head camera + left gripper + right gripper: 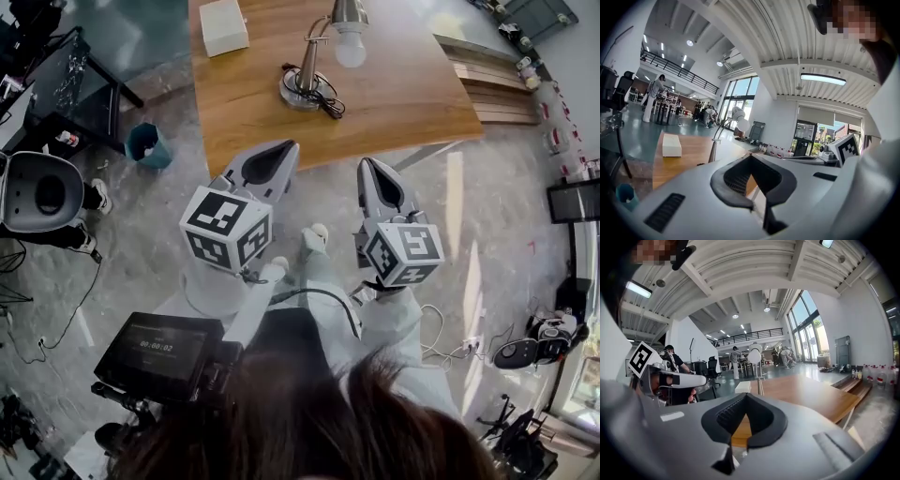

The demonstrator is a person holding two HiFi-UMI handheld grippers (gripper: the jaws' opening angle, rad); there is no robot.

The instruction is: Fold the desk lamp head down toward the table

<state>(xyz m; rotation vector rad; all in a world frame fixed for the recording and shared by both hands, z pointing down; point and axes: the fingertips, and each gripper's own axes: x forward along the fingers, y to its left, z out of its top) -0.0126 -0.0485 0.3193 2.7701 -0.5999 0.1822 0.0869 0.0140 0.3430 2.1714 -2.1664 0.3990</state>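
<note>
Both grippers, the left gripper [284, 148] and the right gripper [367, 166], are hovering mid-frame with jaws pressed together and empty. They are stopping short of the table [412, 103], probably because the desk lamp [309, 64] is standing upright at top centre, not yet within reach.

Big open hall w/ grey polished floor [511, 244], sunlit strips across it. Wood table [412, 103] ahead, teal bin [148, 145] on floor near its left edge. White ribbed ceiling [754, 28] w/ strip light [823, 78]. Tall windows [739, 96], white wall [780, 117] beside them, mezzanine railing [679, 71] at back.
</note>
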